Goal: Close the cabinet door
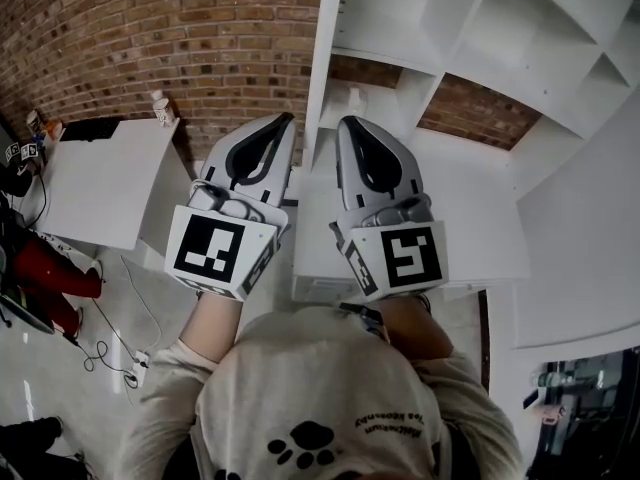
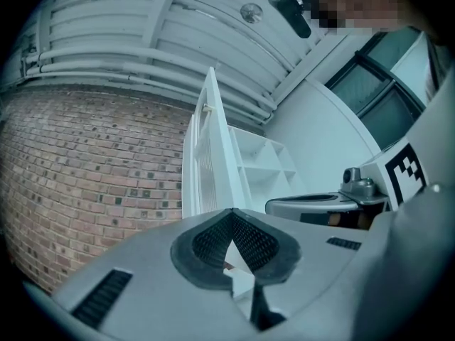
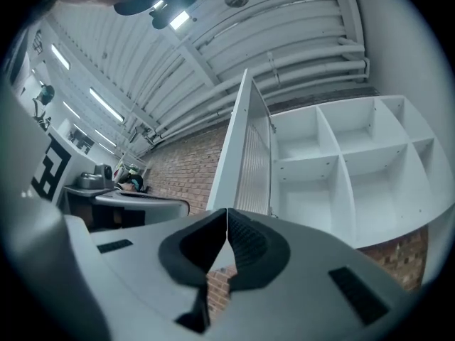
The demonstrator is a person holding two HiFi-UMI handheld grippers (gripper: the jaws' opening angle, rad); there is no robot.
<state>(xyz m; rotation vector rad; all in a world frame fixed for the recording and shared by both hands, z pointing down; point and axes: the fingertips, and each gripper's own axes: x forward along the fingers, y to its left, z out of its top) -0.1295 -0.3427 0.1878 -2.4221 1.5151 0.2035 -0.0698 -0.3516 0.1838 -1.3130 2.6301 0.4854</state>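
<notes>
Cabinet door point(image 1: 322, 68) stands open. In the head view it is edge-on at 12 o'clock, swung out from the left side of the white cabinet point(image 1: 500, 38) toward the person.

Items noted from the left:

- At 9 o'clock a white surface point(image 1: 110, 183) sits against the brick wall point(image 1: 150, 38).
- At 8 o'clock a cable point(image 1: 110, 348) trails over the floor point(image 1: 60, 378).
- Left tongs point(image 1: 287, 120) sit left of centre and point toward 12 o'clock. Their marker cube point(image 1: 220, 248) faces the camera, and their tips lie just left of the door's edge.
- In the left gripper view, the left tongs point(image 2: 231, 215) are closed tip to tip with nothing between them. The cabinet door point(image 2: 210, 155) rises ahead at 12 o'clock, apart from the tips, with brick at 9 o'clock and the cabinet's shelves at 1 o'clock.
- Right tongs point(image 1: 346, 123) sit right of centre, just right of the door's edge, so the door's edge lies between the two pairs.
- In the right gripper view, the right tongs point(image 3: 227, 215) are also pressed together and hold nothing. The cabinet door point(image 3: 245, 155) stands ahead at 12 o'clock, clear of the tips, and the cabinet's open compartments fill 2 to 3 o'clock.
</notes>
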